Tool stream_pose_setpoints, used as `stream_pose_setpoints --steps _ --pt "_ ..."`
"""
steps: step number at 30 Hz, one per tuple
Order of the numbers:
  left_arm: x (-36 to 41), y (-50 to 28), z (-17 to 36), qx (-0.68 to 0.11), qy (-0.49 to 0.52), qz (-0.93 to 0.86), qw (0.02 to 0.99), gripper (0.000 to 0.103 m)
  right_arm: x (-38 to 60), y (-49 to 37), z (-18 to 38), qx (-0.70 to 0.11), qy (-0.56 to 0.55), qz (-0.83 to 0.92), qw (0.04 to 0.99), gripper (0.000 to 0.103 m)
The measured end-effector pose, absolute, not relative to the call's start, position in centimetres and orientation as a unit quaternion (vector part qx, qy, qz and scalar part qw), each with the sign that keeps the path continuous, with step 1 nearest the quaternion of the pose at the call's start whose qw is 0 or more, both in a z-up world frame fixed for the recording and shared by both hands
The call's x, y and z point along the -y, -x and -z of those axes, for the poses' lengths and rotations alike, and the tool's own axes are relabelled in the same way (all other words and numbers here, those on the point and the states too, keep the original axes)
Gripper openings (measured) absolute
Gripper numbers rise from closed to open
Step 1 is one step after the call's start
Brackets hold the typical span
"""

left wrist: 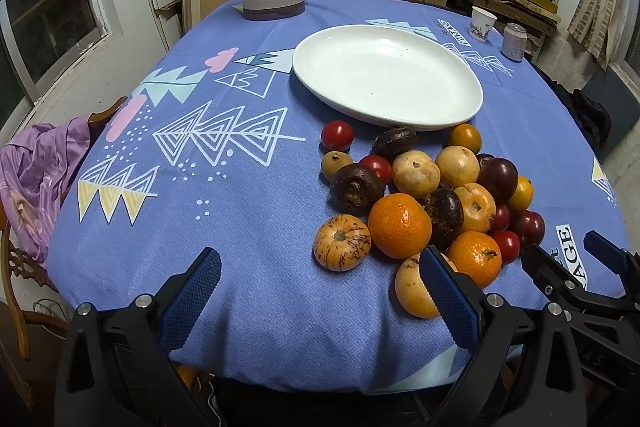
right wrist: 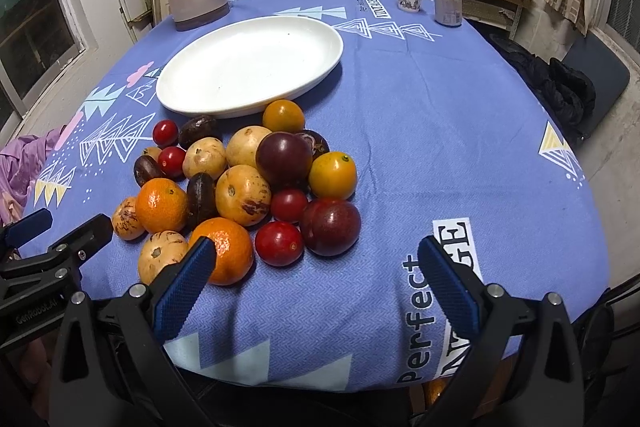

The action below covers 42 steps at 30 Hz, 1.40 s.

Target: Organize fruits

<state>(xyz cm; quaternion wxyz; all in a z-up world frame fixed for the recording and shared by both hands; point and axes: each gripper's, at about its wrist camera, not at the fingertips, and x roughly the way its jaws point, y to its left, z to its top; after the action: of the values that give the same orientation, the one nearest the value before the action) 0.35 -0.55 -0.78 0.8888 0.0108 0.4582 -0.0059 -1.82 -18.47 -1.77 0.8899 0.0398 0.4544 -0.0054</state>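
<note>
Two claws, left claw [left wrist: 320, 287] and right claw [right wrist: 316, 279], gape wide and empty above the counter [right wrist: 440, 127], fruit pile [right wrist: 248, 183] beside the white plate [right wrist: 248, 67].

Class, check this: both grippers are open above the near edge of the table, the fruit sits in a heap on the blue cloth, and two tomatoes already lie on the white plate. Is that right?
One detail is wrong: the white plate is empty, as the right wrist view shows. The tomatoes lie in the heap on the blue cloth. The left gripper and right gripper are open.
</note>
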Motion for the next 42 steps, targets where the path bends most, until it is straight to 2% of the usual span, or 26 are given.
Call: stream_pose_setpoints --steps 42 --pt "0.45 -0.19 0.95 -0.459 -0.01 0.008 0.888 0.1 18.42 2.01 1.99 -0.459 -0.04 0.005 0.888 0.099"
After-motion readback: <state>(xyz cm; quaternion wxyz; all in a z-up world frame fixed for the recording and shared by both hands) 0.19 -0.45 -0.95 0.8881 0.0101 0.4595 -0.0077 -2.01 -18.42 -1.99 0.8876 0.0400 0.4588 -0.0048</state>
